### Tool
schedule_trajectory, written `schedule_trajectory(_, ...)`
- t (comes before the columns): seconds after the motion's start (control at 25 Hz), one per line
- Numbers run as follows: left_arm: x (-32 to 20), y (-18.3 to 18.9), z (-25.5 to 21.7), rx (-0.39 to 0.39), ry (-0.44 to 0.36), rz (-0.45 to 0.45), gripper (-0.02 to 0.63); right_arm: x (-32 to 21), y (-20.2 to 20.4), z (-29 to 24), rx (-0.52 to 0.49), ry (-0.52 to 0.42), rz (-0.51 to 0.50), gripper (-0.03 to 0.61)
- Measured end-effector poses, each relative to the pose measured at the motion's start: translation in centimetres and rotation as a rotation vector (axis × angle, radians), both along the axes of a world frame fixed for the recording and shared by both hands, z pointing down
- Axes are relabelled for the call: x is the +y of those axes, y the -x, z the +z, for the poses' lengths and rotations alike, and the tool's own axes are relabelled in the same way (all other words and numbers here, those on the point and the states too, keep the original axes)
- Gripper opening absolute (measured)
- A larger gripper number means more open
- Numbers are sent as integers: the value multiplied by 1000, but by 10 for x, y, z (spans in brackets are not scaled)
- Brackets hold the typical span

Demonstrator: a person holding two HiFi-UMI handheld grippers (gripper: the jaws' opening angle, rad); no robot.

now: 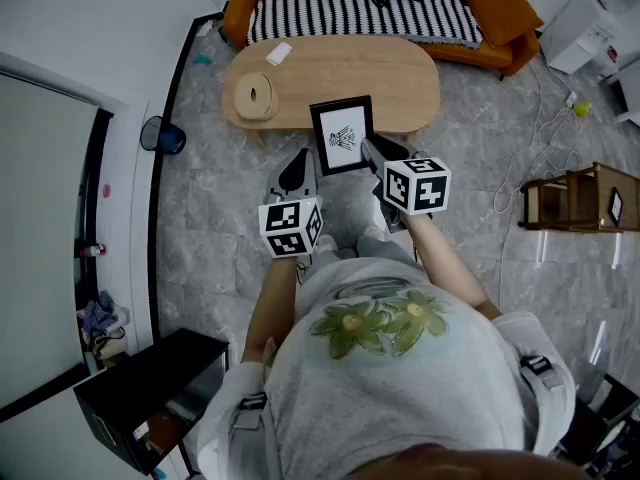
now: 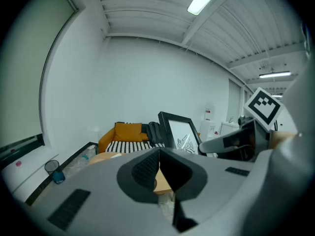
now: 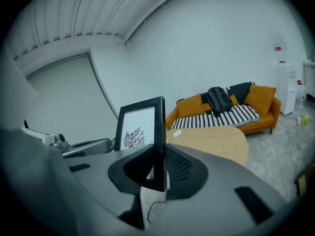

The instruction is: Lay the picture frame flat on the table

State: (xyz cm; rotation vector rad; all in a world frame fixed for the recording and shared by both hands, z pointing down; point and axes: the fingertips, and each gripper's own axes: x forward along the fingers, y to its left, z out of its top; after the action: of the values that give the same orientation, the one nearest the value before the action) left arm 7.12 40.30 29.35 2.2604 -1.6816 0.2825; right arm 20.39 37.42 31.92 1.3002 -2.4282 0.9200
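Observation:
A black picture frame (image 1: 341, 134) with a white print and a dark line drawing hangs upright in the air, short of the near edge of the oval wooden table (image 1: 400, 78). My right gripper (image 1: 368, 151) is shut on the frame's right edge; in the right gripper view the frame (image 3: 141, 132) stands edge-on between the pads. My left gripper (image 1: 298, 168) hangs just left of the frame and below it, shut with nothing in it. In the left gripper view its jaws meet (image 2: 158, 167), with the frame (image 2: 180, 133) beyond them to the right.
On the table lie a roll of tape (image 1: 254, 95) at the left and a small white block (image 1: 278, 53). An orange sofa with a striped cover (image 1: 370, 13) stands behind the table. A wooden rack (image 1: 570, 198) stands on the floor at the right, and a cable runs over the grey tiles.

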Motion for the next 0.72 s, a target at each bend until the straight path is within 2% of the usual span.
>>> schedule_trajectory(0.4, -11, -12, 12, 21, 13, -28, 15, -14, -13, -3, -6, -16, -14, 75)
schedule_trajectory(0.72, -18, -12, 25, 27, 45, -62, 15, -34, -11, 6, -17, 8, -29, 75)
